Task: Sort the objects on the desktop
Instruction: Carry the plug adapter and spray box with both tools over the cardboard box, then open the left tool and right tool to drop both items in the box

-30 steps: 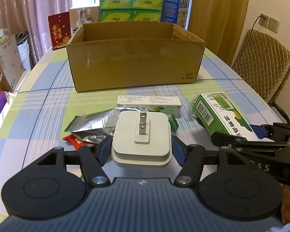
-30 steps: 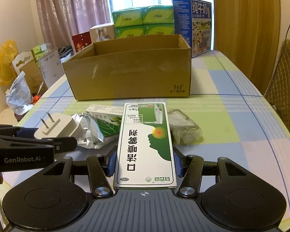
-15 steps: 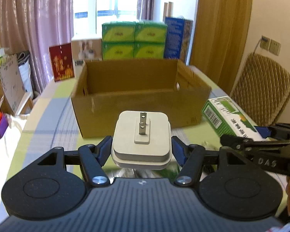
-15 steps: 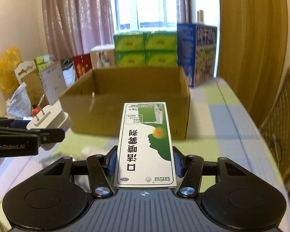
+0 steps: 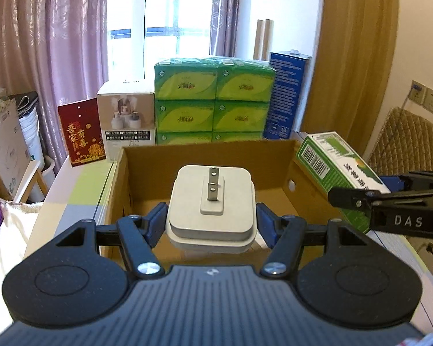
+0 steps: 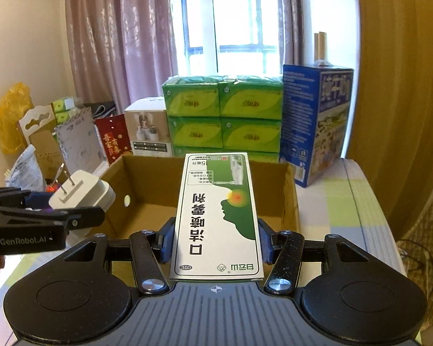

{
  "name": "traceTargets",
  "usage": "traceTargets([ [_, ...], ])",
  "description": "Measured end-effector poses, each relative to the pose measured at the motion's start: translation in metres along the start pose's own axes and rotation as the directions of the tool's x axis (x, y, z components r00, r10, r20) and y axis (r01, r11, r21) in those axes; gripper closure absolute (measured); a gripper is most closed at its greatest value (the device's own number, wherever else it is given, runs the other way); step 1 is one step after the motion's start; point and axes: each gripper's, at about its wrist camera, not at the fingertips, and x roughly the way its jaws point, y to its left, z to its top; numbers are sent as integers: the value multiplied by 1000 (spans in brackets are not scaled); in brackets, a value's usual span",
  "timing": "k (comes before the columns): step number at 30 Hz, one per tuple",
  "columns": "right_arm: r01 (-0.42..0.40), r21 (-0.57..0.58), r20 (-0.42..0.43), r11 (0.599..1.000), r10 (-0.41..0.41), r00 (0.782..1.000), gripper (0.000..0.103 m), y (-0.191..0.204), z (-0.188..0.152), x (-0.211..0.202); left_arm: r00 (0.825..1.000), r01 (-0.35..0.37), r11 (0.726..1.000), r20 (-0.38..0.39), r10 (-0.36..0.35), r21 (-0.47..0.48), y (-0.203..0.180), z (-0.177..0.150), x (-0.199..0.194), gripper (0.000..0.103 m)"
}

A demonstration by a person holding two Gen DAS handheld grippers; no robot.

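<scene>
In the left wrist view, the left gripper (image 5: 211, 221) sits in the lower middle of the frame, and its two blue fingers (image 5: 156, 225) are pressed on the sides of a white plug adapter (image 5: 211, 205). The adapter is held with its two metal pins pointing up and forward. It is above the open cardboard box (image 5: 135, 173), which fills the middle of the frame, and it does not touch the box. At the right edge of this view the right gripper (image 5: 389, 199) comes in from the side with a green and white medicine box (image 5: 329, 158).

In the right wrist view, the right gripper (image 6: 215, 240) pinches the medicine box (image 6: 216, 216) between its blue fingers (image 6: 166, 240). The medicine box lies flat and long, its far end pointing to the top of the frame, over the near wall of the cardboard box (image 6: 291, 199). At the left edge, the left gripper (image 6: 54, 216) holds the adapter (image 6: 83, 191) beside the left wall of the cardboard box.

Behind the cardboard box stand green tissue packs (image 6: 222, 115), a blue carton (image 6: 314, 121), a white product box (image 5: 125, 121) and a red card (image 5: 82, 132). All stand on a table with a checked cloth (image 6: 346, 201).
</scene>
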Motion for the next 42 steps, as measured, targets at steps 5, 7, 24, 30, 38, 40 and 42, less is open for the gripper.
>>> traceTargets([
  [5,-12,21,-47,1000,13,999,50,-11,14,48,999,3,1000,-42,-4,-12,10,11,39,42],
  [7,-15,41,-70,999,18,997,50,-16,13,62,998,9,1000,-63,-9,-5,10,10,52,42],
  [24,-18,44,-156,999,24,987,50,-31,-10,105,990,20,1000,-137,-21,-9,11,-7,94,46],
  [30,-50,35,-145,998,54,988,50,-26,-8,105,994,17,999,-108,-20,-28,13,-3,73,46],
  [38,-61,60,-86,996,66,994,41,-21,4,68,997,-2,996,-75,-5,-90,24,-8,32,45],
  [40,-64,61,-70,996,68,995,39,-18,5,51,998,-9,994,-70,2,-106,27,-11,20,45],
  [42,-69,61,-55,996,72,996,38,-14,6,34,998,-17,993,-64,9,-121,29,-17,4,45],
])
